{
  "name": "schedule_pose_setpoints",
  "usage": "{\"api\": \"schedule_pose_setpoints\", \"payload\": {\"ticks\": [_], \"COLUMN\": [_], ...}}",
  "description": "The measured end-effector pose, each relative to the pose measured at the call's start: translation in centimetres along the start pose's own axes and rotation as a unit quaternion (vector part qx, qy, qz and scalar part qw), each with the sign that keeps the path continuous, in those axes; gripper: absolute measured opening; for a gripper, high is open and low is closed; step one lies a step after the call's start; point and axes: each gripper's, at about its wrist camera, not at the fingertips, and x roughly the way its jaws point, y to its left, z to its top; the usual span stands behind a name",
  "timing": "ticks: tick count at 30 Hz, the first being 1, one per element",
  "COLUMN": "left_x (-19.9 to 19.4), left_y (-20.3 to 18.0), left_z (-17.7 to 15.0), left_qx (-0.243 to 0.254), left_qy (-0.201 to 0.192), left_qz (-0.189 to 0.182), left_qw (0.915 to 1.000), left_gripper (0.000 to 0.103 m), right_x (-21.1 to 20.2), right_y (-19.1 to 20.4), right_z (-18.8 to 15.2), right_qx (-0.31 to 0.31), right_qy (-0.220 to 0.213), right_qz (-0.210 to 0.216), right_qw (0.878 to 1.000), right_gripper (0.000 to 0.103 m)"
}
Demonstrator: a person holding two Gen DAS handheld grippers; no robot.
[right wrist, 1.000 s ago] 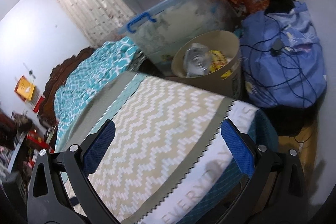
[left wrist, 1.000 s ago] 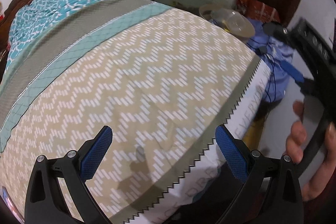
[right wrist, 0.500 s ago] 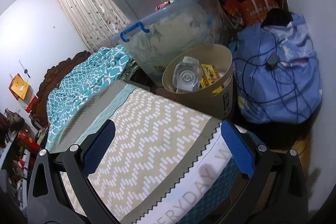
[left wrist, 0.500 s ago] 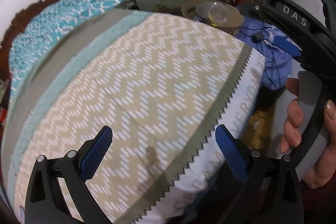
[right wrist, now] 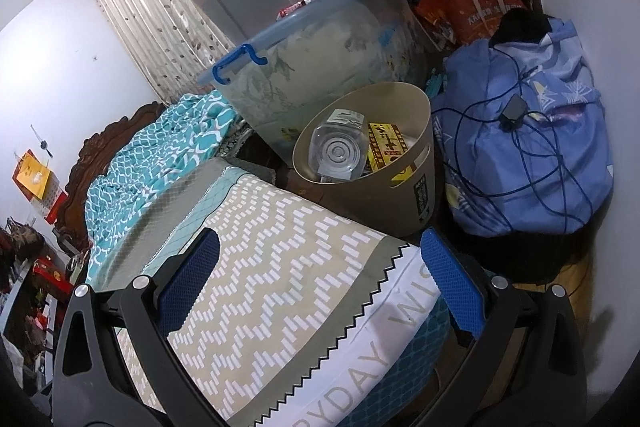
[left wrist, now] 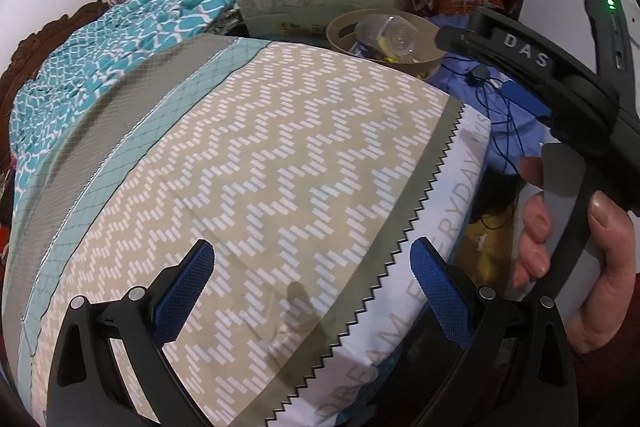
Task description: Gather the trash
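Currently both claws are spread wide and nothing is carried in either. The left claw (left wrist: 312, 291) is held low over the bed (left wrist: 280, 155), near its foot edge, and the right claw (right wrist: 320, 275) is aimed past the bed's far corner at the waste bin (right wrist: 400, 195). The trash is found inside that bin: a clear plastic bottle (right wrist: 338, 151) lying bottom-outward beside a yellow wrapper (right wrist: 386, 143). The bin is wedged just beyond the corner, between a lidded storage box (right wrist: 320, 67) and a blue bundle (right wrist: 520, 155) draped with cables, so little side room is left. No loose trash is seen on the bedcover, which suggests collection is largely done. A hand (left wrist: 576, 267) grips the right tool's handle.
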Motion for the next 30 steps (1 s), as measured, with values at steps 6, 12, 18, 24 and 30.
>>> {"api": "schedule_pose_setpoints", "payload": {"ticks": [6,12,18,24,30], "left_x": [0.5,0.6,0.6,0.6,0.3], "left_y": [-0.5,-0.2,0.1,0.3,0.9], "left_z": [0.4,0.7,0.7,0.6,0.4], "left_qx": [0.01,0.006,0.004,0.0,-0.011], "left_qy": [0.003,0.0,0.001,0.001,-0.001], "left_qz": [0.007,0.017,0.013,0.007,0.002], "left_qw": [0.9999,0.9998,0.9999,1.0,0.9999], "left_gripper": [0.095,0.095,0.095,0.095,0.095], "right_x": [0.4,0.7,1.1,1.1,0.8], "right_y": [-0.4,-0.2,0.2,0.5,1.1], "right_z": [0.1,0.2,0.2,0.0,-0.4], "right_qx": [0.005,0.005,0.001,0.0,-0.004], "right_qy": [0.005,0.007,0.012,0.014,0.015], "right_qz": [-0.001,0.0,0.001,0.001,0.002], "right_qw": [1.0,1.0,1.0,1.0,1.0], "right_gripper": [0.099,0.099,0.099,0.099,0.099]}}
